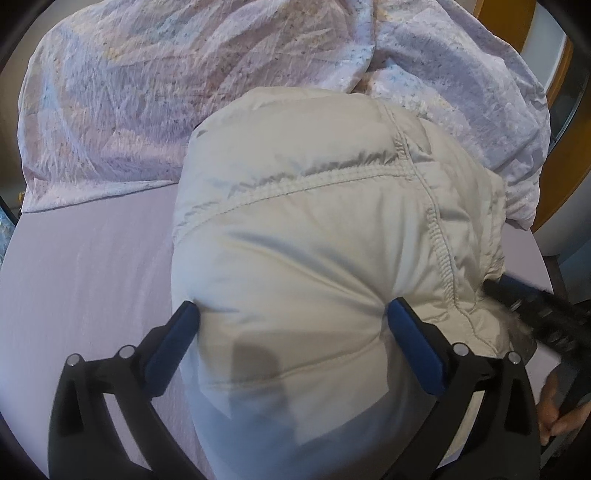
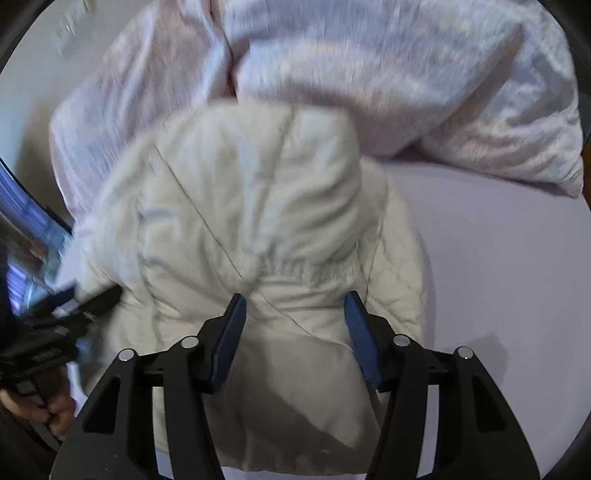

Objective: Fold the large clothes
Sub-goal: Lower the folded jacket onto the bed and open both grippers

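Note:
A cream padded jacket lies bunched on the lilac bed sheet. My left gripper is open, its blue pads straddling a puffy fold of the jacket, pressing into it. In the right wrist view the jacket fills the centre. My right gripper is open, its blue pads on either side of a gathered seam. The right gripper also shows in the left wrist view at the jacket's right edge. The left gripper also shows in the right wrist view at the jacket's left edge.
A crumpled pale floral duvet lies behind the jacket across the bed; it also shows in the right wrist view. Bare sheet lies to the right. A wooden frame stands at the far right.

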A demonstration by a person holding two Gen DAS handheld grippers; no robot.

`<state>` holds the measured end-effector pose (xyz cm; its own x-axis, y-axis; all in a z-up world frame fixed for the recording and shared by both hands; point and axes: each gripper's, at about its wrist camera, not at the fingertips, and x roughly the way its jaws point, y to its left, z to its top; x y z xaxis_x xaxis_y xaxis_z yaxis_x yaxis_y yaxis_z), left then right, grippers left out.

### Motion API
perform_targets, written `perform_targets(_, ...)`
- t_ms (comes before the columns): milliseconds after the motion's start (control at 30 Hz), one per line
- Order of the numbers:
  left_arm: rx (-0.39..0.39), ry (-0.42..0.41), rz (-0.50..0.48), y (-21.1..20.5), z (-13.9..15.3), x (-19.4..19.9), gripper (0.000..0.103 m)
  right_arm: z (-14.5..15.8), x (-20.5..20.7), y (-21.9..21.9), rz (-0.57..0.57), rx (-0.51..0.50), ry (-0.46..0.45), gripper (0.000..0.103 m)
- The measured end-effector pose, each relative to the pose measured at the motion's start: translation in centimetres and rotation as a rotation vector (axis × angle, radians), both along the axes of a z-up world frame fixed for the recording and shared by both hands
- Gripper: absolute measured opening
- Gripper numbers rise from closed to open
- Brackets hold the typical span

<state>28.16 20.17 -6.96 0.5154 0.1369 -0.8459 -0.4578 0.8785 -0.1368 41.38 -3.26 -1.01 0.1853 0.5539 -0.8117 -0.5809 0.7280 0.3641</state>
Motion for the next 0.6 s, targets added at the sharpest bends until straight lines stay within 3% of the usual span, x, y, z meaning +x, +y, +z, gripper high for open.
perform_targets(200, 0.018, 0.011, -0.001, -0.2, -0.2, 0.2, 0.101, 1.8, 0.6, 1.3, 0.012, 0.032, -0.069, 0.055)
perform_targets(333, 0.032, 0.018, -0.009, -0.4, -0.3, 0.4, 0.101, -2.0, 0.7, 3.8, 0.074, -0.140, -0.020, 0.053)
perform_targets(467, 0.055, 0.016, -0.011, -0.7, -0.1, 0.4, 0.101, -2.3, 1.3, 3.9, 0.062, -0.153, 0.023, 0.053)
perform_targets(567, 0.028, -0.015, 0.016, -0.5, 0.5, -0.6, 0.101, -1.1, 1.1, 3.4, 0.063, -0.161, 0.026, 0.064)
perform_targets(600, 0.020, -0.023, 0.026, -0.5, 0.7, -1.1, 0.101, -0.7, 1.0, 3.2, 0.061, -0.160, 0.022, 0.076)
